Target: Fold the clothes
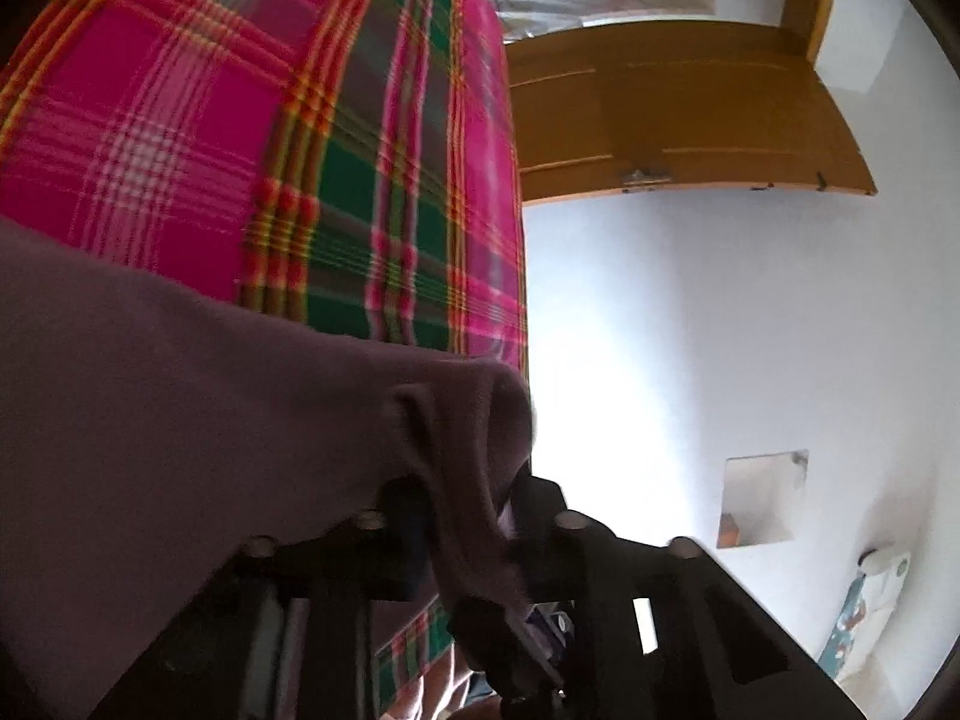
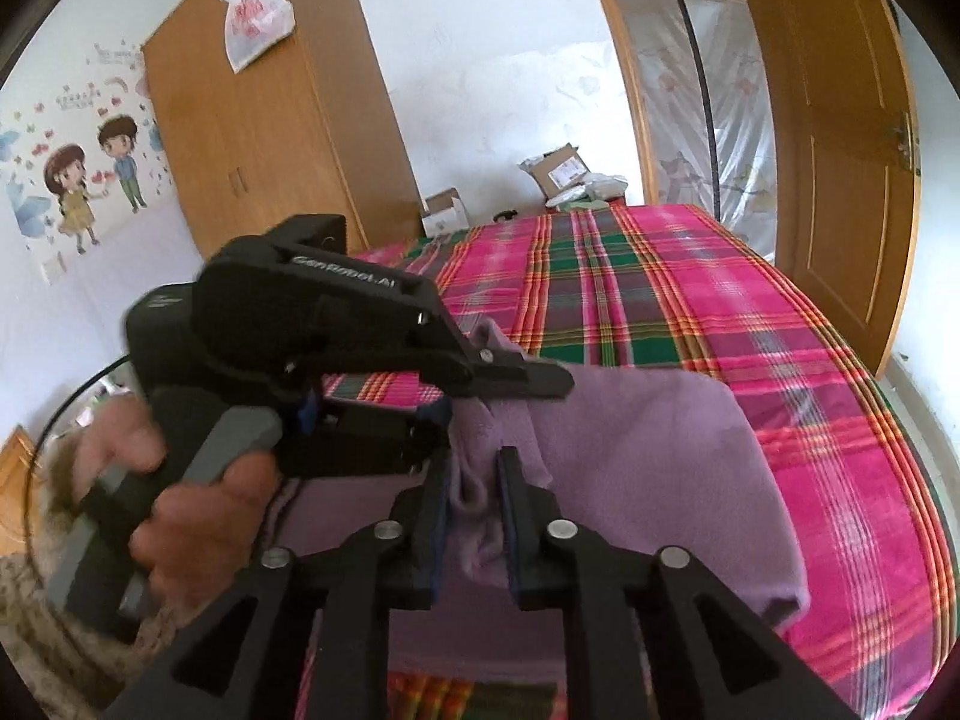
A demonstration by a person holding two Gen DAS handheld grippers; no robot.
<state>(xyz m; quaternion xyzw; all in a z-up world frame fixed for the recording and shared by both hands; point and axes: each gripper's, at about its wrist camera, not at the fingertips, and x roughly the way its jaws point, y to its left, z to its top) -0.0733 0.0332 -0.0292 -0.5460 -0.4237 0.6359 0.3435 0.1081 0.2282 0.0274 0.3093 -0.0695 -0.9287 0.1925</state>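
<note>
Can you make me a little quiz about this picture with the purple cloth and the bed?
1. True or false: the right gripper has purple cloth between its jaws.
2. What does the cloth lie on? A) floor B) plaid bed C) chair
3. What hangs on the wardrobe?

Key: 1 true. 2 B. 3 a plastic bag.

Two grippers: the left gripper (image 2: pixel 480 387) and the right gripper (image 2: pixel 474 501). One purple garment (image 2: pixel 648 456). One plaid bedspread (image 2: pixel 690 300). One wardrobe (image 2: pixel 270 138). One plastic bag (image 2: pixel 255 15). Two cardboard boxes (image 2: pixel 444 213), one door (image 2: pixel 840 138).
</note>
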